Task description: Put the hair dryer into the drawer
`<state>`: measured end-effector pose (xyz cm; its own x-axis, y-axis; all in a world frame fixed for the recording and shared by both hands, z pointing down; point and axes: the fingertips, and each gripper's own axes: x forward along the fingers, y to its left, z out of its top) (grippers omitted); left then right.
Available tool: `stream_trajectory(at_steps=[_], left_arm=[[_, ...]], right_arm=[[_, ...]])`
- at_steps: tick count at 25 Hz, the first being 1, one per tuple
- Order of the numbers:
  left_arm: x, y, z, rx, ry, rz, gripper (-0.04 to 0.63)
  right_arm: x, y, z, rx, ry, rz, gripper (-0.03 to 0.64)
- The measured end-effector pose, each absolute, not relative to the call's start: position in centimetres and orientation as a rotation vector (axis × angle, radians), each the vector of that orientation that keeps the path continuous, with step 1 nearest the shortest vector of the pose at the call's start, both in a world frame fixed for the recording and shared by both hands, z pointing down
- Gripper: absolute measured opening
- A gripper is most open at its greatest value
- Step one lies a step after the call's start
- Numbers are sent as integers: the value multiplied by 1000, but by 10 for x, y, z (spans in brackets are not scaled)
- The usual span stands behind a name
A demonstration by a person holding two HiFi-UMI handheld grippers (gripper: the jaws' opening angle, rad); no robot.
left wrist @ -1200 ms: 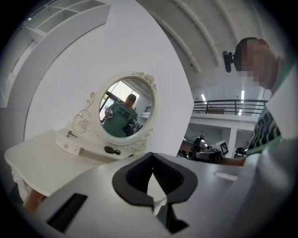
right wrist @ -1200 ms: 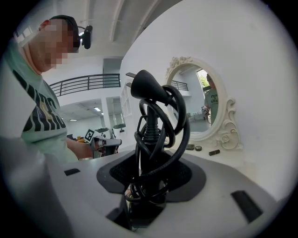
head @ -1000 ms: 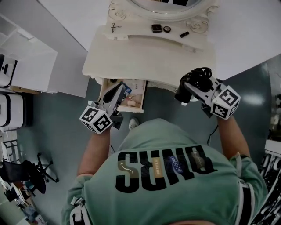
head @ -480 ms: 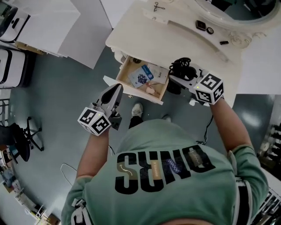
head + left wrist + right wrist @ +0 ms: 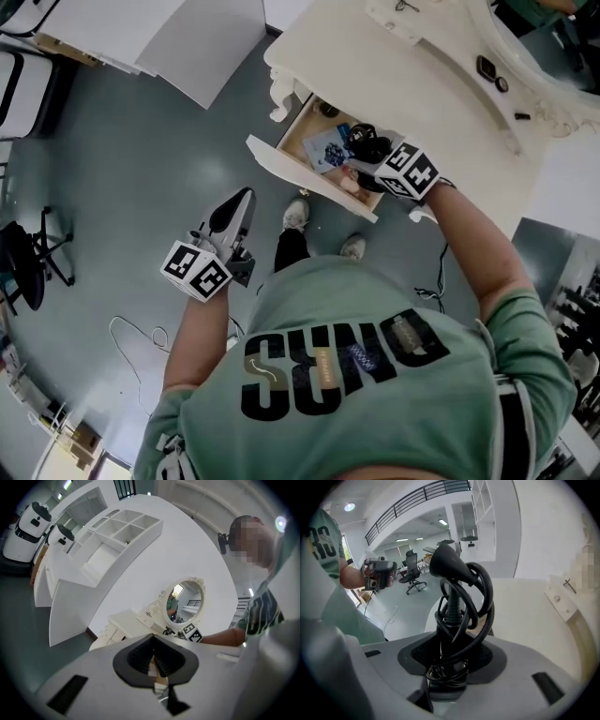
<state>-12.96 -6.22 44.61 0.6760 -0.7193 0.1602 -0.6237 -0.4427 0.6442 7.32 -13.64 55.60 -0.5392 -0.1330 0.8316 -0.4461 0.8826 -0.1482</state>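
Observation:
A black hair dryer [image 5: 367, 146] with its cord wound round it is clamped in my right gripper [image 5: 364, 161], just over the open wooden drawer [image 5: 302, 172] of the cream dressing table [image 5: 412, 89]. In the right gripper view the hair dryer [image 5: 451, 569] rises straight out between the jaws of the right gripper [image 5: 451, 657], nozzle away from me. My left gripper [image 5: 246, 197] hangs over the floor, left of and below the drawer front, jaws together and nothing in them. In its own view the left gripper [image 5: 153, 641] points level at the table.
Inside the drawer lie a blue-and-white packet [image 5: 329, 152] and a small pinkish item [image 5: 350, 184]. Small items [image 5: 487, 67] sit on the tabletop. An oval mirror [image 5: 185, 599] stands on the table. White boards [image 5: 202, 37] lean at upper left. A swivel chair [image 5: 23, 267] and a loose cable [image 5: 131, 342] are on the floor.
The right gripper has carried the hair dryer down from the table's edge to over the open drawer. The left gripper has drawn back from the drawer toward the lower left.

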Motion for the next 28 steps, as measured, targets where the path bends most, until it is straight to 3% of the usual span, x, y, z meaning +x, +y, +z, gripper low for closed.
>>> stream_trajectory(at_steps=[9, 28], left_arm=[[-169, -60, 476, 2111, -1067, -207, 9], [-200, -55, 501, 2040, -1095, -217, 9]], right_arm=[[47, -151, 647, 309, -1885, 378, 167], [22, -147, 735, 144, -1591, 207, 169]])
